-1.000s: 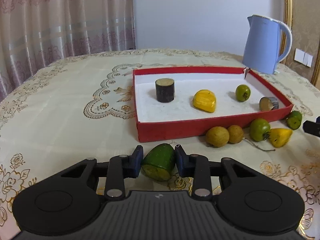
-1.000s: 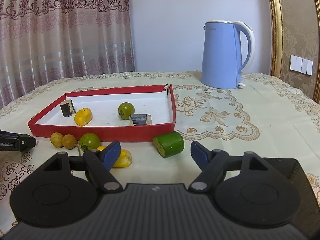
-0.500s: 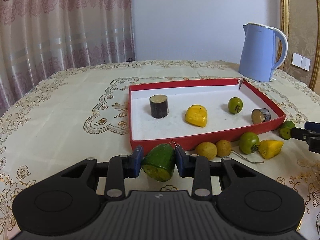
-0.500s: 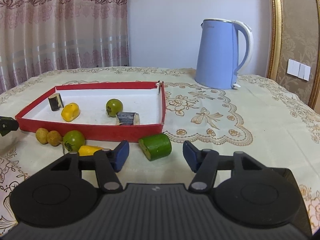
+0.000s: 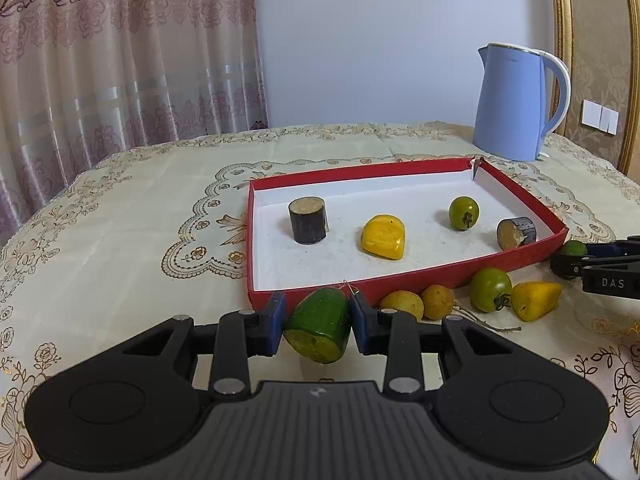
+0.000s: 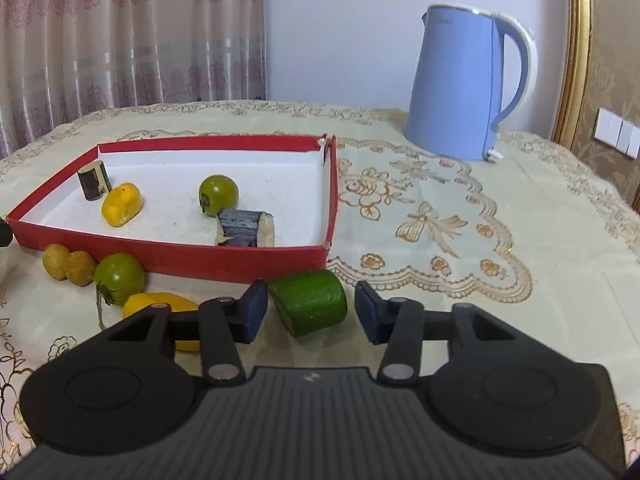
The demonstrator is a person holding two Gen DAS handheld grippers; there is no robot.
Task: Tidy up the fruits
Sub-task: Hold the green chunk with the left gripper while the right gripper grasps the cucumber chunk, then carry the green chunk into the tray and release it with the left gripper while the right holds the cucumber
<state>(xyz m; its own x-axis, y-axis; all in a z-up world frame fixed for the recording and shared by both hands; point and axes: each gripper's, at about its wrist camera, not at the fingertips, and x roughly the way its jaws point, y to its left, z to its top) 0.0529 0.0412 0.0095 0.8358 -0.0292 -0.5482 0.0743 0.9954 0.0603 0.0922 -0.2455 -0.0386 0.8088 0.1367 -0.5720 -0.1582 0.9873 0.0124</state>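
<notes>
green chunk [image 5: 319,325] pinched between left fingers [image 5: 273,317]

Both cameras sit low behind their claws, facing the red tray [image 5: 404,280] [image 6: 240,258] and blue kettle [image 5: 510,106] [image 6: 460,84] ahead: the left from the tray's near-left corner, the right closer, off its near-right corner.

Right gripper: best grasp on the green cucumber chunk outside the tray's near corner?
Grip the green chunk across its curved skin, mid-length. It lies on its side, cut face toward the camera, already between the open right gripper fingers, so advance straight ahead, low; pads on the rounded flanks probably hold best.
</notes>
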